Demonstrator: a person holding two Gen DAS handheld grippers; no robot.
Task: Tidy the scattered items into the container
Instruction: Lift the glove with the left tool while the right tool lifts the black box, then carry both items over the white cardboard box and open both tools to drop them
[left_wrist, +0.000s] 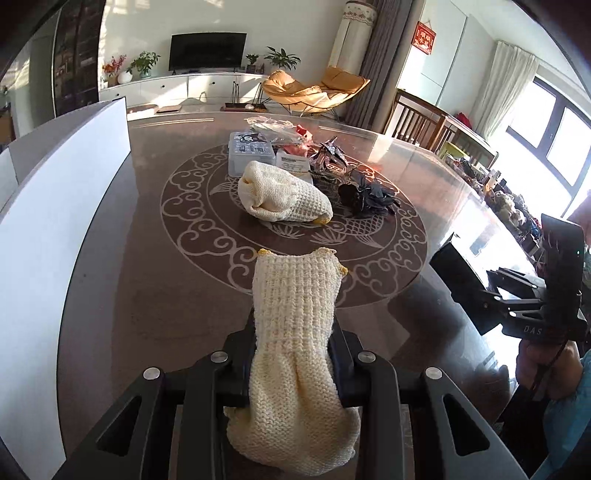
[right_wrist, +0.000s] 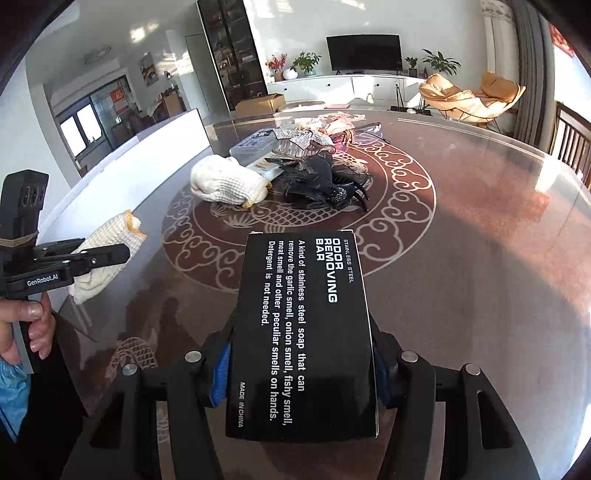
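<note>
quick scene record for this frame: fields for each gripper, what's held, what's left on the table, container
left gripper: shut on cream knitted cloth, lifted off the table
right gripper: shut on black box printed "Odor Removing Bar"
table: dark, round, cloud-and-fish pattern
left on table: second knitted cloth, bunched; black hair clips; clear plastic case; more small items behind, too cluttered to name
container: white bin wall at the table's left edge; inside not visible
</note>
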